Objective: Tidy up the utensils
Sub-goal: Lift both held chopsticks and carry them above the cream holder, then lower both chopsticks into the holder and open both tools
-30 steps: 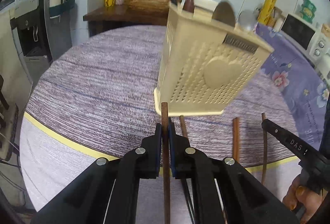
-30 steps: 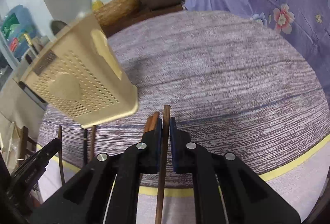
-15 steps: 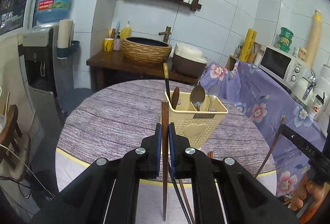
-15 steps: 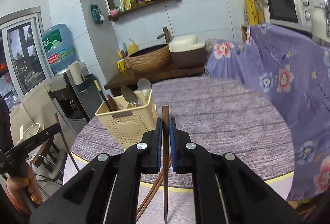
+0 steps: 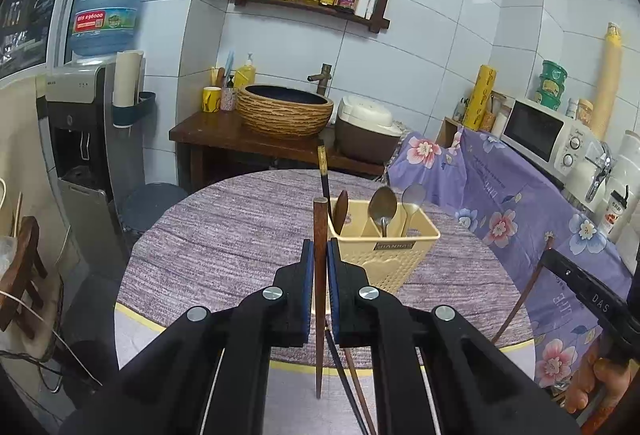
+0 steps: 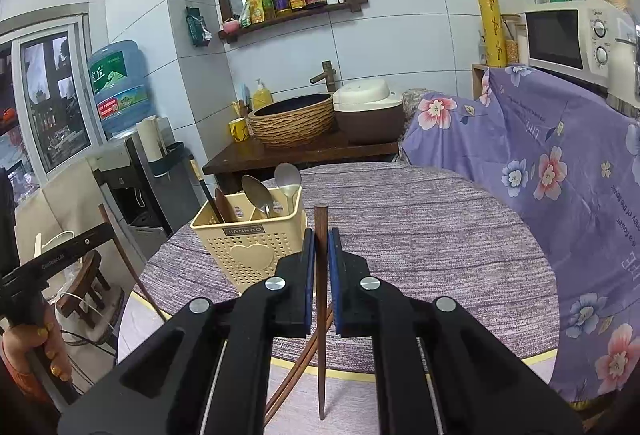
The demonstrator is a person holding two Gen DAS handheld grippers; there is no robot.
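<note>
My left gripper point(image 5: 320, 247) is shut on a brown chopstick point(image 5: 319, 363), held upright above the round purple table point(image 5: 224, 243). My right gripper point(image 6: 321, 235) is shut on a second brown chopstick point(image 6: 321, 355), also upright. Behind both stands a cream perforated basket point(image 5: 394, 263) point(image 6: 248, 251) holding spoons point(image 5: 382, 205) and a black chopstick point(image 5: 324, 175). More chopsticks point(image 5: 352, 375) point(image 6: 296, 367) lie at the table's near edge. Each wrist view catches the other gripper at its side, the right gripper point(image 5: 550, 257) and the left gripper point(image 6: 106, 229).
Beyond the table stands a dark wooden side table point(image 5: 224, 139) with a woven basin point(image 5: 286, 113) and a rice cooker point(image 5: 366, 127). A purple floral cloth point(image 5: 500, 195) covers the counter on the right, under a microwave point(image 5: 540, 131). A water dispenser point(image 5: 84, 139) and a wooden stool point(image 5: 24, 275) are on the left.
Both grippers rose from just above the table and tilted up, each carrying its chopstick. The basket now looks farther and lower. Little has moved in the last half second.
</note>
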